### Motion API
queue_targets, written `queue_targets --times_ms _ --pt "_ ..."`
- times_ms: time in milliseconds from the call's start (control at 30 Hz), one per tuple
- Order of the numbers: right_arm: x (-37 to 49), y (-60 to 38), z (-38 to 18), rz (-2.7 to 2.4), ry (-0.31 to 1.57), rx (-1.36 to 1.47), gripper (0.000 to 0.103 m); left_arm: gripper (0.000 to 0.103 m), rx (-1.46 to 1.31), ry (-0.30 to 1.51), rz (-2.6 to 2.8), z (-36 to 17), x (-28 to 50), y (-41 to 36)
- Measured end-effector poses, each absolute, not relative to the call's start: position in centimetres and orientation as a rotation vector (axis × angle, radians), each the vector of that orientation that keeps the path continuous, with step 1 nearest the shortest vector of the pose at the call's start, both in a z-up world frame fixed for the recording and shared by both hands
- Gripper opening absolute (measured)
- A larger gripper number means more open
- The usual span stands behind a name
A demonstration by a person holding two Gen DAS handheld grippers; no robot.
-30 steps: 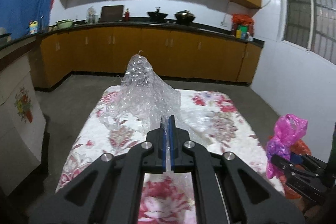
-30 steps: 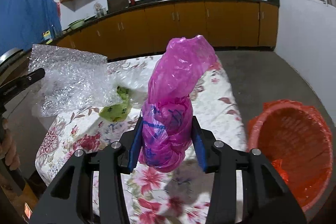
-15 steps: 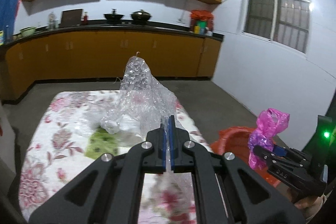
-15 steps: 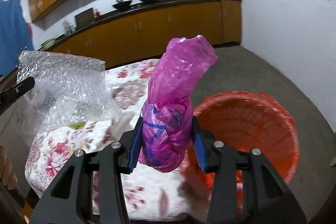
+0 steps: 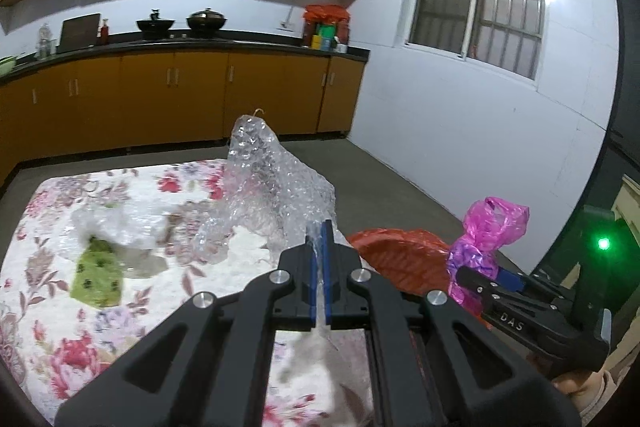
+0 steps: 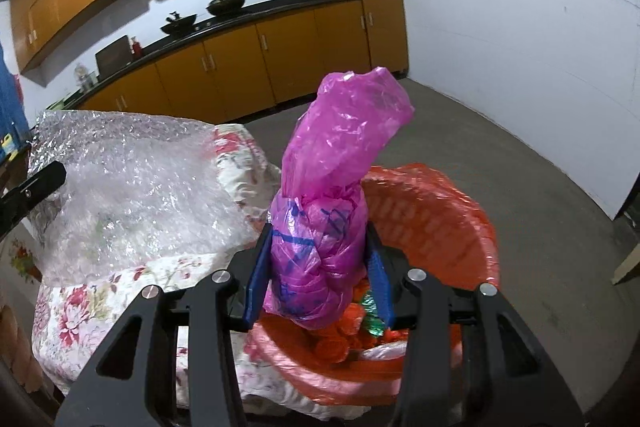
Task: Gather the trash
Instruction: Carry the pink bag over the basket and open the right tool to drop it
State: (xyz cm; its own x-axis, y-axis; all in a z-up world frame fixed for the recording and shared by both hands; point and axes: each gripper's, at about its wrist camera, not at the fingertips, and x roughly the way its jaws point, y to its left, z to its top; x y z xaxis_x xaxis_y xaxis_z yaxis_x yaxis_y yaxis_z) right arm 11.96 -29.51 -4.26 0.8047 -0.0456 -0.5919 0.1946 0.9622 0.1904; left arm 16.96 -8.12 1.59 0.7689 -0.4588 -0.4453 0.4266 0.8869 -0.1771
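My left gripper (image 5: 319, 231) is shut on a sheet of clear bubble wrap (image 5: 272, 183) and holds it up over the right side of the floral table (image 5: 48, 291); the wrap also shows in the right wrist view (image 6: 132, 187). My right gripper (image 6: 318, 251) is shut on a knotted pink plastic bag (image 6: 332, 179), held above the red-lined trash basket (image 6: 448, 215). The pink bag (image 5: 490, 231) and basket (image 5: 396, 259) also show at the right of the left wrist view. A green wrapper (image 5: 98, 273) lies on the table.
Orange wrappers and other trash lie inside the basket (image 6: 352, 331). Kitchen cabinets (image 5: 172, 95) run along the back wall, with pots on the counter. Grey floor (image 6: 540, 187) lies to the right of the basket, a white wall beyond.
Both grippers swung right with their loads. The pink bag went from over the table to over the basket. The bubble wrap moved toward the table's right edge.
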Motion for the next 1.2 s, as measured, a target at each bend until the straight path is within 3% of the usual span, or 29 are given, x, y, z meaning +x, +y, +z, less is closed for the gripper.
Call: queue_targets --times_ms 533,667,767,833,1067,1200 --pt "12.4 -32.3 -4.8 -0.186 0.63 0.273 0.045 0.004 -0.05 0.552 -0.587 -0.8 18.1 -13.9" --pt "12.7 -32.8 -4.9 -0.185 0.631 0.276 0.049 0.005 -0.043 0.577 -0.622 -1.8 18.3 -15.4" --pt "12.9 -33.1 -5.3 -0.186 0.637 0.284 0.055 0.013 -0.034 0.601 -0.643 -2.7 18.5 -16.3" --pt "13.0 -33.3 -5.5 -0.188 0.643 0.291 0.058 0.026 -0.026 0.613 -0.644 -3.2 18.5 -16.6" --pt "12.5 -34.5 -5.9 -0.208 0.655 0.3 0.06 0.033 -0.041 0.645 -0.612 -4.2 19.2 -15.5" --pt "12.3 -34.2 -5.7 -0.207 0.651 0.29 0.06 0.042 -0.04 0.638 -0.563 -4.1 19.4 -13.9"
